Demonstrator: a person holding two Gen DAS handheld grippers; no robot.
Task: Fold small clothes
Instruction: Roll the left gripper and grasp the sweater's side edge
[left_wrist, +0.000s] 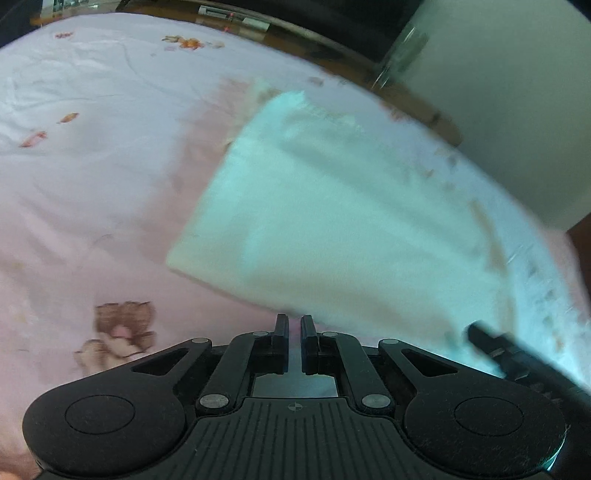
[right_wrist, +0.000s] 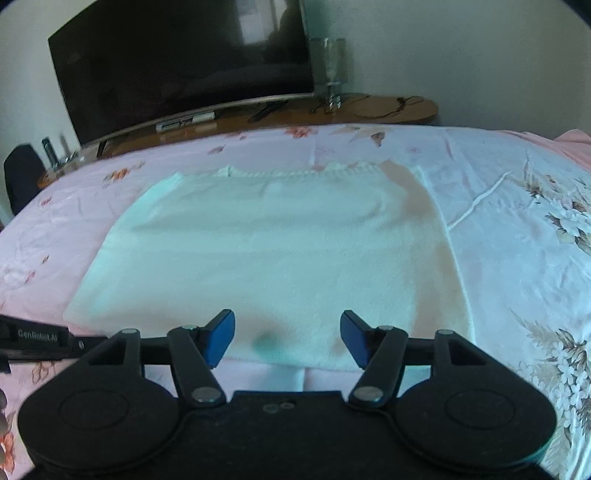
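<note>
A pale white knitted garment (right_wrist: 266, 254) lies flat on a pink floral bedsheet (right_wrist: 517, 206), its near hem running left to right just ahead of both grippers. The right gripper (right_wrist: 288, 338) hovers at the hem's middle, jaws wide apart and empty. The left gripper (left_wrist: 294, 343), jaws nearly together with nothing between them, sits just short of the garment's near left corner. The right gripper appears nearer to the hem.
</note>
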